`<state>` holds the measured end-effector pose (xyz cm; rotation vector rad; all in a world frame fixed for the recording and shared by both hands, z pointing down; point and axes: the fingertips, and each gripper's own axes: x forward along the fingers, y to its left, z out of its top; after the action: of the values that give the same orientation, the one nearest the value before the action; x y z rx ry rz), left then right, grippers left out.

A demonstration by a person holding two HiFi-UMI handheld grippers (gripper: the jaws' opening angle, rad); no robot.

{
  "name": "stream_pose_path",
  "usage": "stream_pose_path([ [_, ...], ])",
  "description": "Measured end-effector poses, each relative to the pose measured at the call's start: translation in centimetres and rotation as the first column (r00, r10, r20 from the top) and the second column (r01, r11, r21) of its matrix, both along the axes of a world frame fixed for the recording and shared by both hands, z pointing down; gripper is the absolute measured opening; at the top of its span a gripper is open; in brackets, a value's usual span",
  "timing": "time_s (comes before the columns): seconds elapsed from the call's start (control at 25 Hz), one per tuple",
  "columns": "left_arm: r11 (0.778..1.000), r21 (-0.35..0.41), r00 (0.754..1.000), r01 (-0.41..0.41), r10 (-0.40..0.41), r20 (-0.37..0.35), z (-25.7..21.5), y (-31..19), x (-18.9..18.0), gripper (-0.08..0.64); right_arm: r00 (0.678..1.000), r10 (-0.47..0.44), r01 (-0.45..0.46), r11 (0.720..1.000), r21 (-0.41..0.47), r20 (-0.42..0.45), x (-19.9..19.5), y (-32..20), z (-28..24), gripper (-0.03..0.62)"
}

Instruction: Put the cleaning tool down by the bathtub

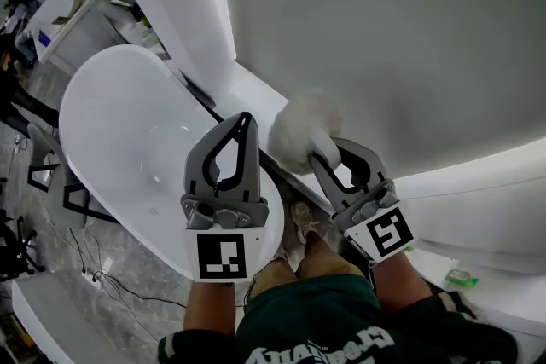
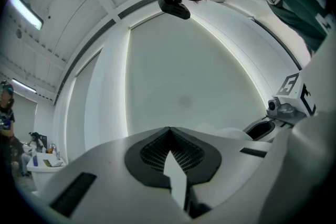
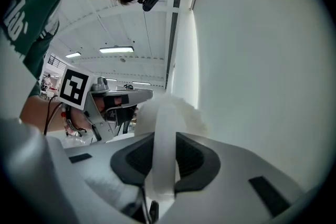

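Right gripper [image 1: 328, 151] jaws clamp handle of fluffy white cleaning tool [image 1: 299, 130], probably duster; left gripper [image 1: 246, 120] jaws closed, empty; shirt [image 1: 324, 328] print unreadable.

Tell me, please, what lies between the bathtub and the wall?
A white ledge, in the head view; the fluffy duster in the right gripper hangs over it.

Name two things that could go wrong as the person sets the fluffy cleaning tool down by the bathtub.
1. The right gripper pinches the cleaning tool only by its thin handle; it may swing or slip free.
2. The bathtub lies right beside it; released carelessly, the tool might drop inside instead.
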<state>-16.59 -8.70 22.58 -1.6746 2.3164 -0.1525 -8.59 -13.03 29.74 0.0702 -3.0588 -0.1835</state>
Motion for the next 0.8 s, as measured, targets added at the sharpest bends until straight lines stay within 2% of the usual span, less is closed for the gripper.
stream_pose_path([
  [0.4,0.996,-0.043,0.997,0.076,-0.076,-0.003,3.5,-2.4,-2.3,0.006,0.996,-0.048,0.044,0.998,-0.051,-0.077,-4.0,-2.9,5.6,0.094],
  [0.8,0.988,-0.056,0.988,0.144,-0.147,-0.044,4.8,-3.9,-3.6,0.006,0.968,-0.115,0.095,0.991,-0.097,-0.224,-6.3,-5.0,11.6,0.094],
])
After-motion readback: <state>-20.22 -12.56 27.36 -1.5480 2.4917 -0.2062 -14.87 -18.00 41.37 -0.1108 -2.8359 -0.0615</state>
